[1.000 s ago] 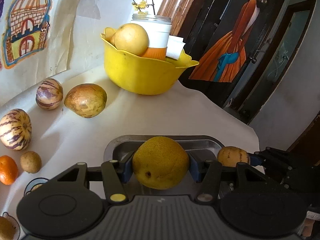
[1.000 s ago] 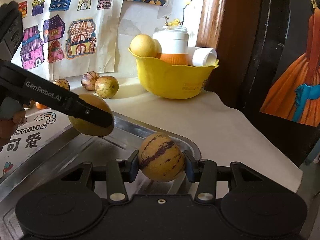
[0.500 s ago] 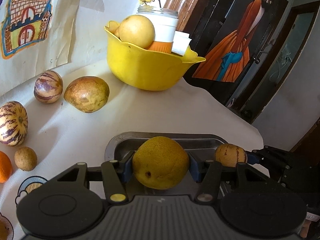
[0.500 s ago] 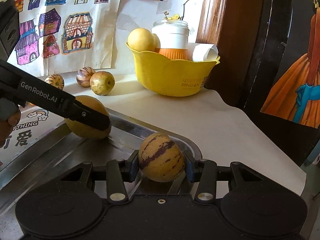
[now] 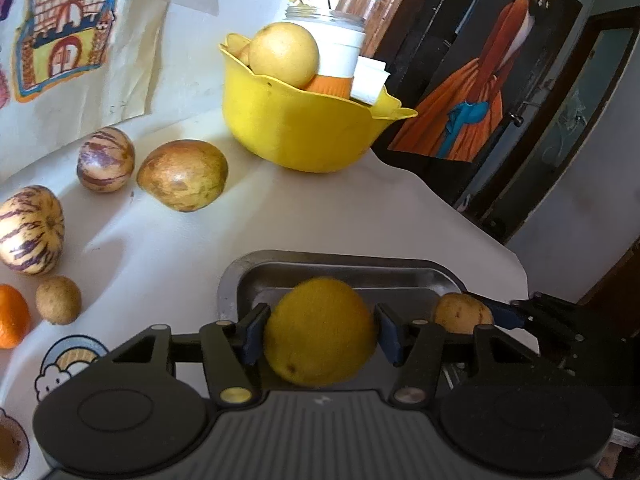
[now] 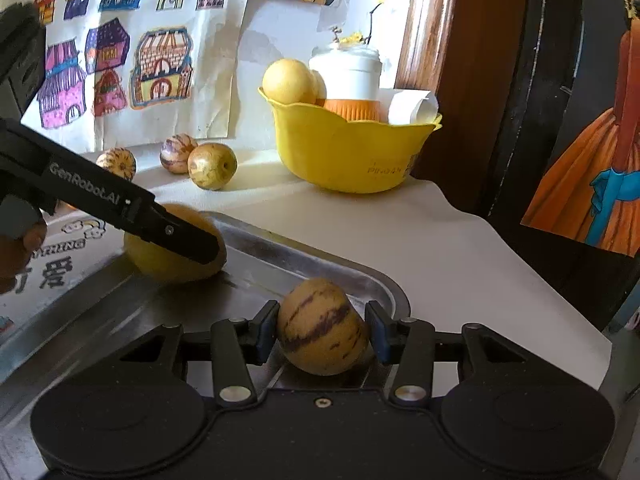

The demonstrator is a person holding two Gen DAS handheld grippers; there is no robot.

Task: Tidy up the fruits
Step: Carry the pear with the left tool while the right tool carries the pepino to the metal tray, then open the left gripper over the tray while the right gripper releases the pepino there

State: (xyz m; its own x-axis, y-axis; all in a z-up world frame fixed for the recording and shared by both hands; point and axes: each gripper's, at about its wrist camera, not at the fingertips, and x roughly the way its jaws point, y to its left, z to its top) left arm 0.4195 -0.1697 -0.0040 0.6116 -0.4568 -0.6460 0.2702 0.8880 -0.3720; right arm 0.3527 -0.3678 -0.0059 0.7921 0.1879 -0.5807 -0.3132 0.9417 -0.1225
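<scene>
— What do you have in the right gripper (image 6: pixel 322 328)?

— Your right fingers are clamped on a striped yellow fruit (image 6: pixel 322 326), one pad on each flank. You hold it over the near corner of the metal tray (image 6: pixel 280 248); I can't tell whether it touches the tray floor.

— And the left gripper (image 5: pixel 320 332)?

— Its fingers have just been opening, with the big yellow fruit (image 5: pixel 320 344) between them. The fruit is blurred while the fingers are sharp, and the pads seem to lie slack at its sides rather than press. From your right camera it sits on the tray floor, with one left finger lying across its top.

— What lies past the tray?

— The pale counter (image 5: pixel 320 208). To the left of your left gripper lie an orange (image 5: pixel 12 316) at the picture's edge and a small brown fruit (image 5: pixel 58 299) just beside it. Farther back is a large striped fruit (image 5: pixel 30 229), then a smaller purple-striped fruit (image 5: pixel 105 159) next to a mottled brown fruit (image 5: pixel 182 174).

— And at the back?

— A yellow bowl (image 5: pixel 296 132) stands near the counter's far edge. It holds a pale round fruit (image 5: pixel 286 58), a white jar (image 5: pixel 340 52) with a sprig of yellow flowers, and a piece of white paper. Behind it, children's house drawings (image 6: pixel 160 68) hang on the wall. A painting of an orange dress (image 5: pixel 472 92) hangs to the right.
</scene>
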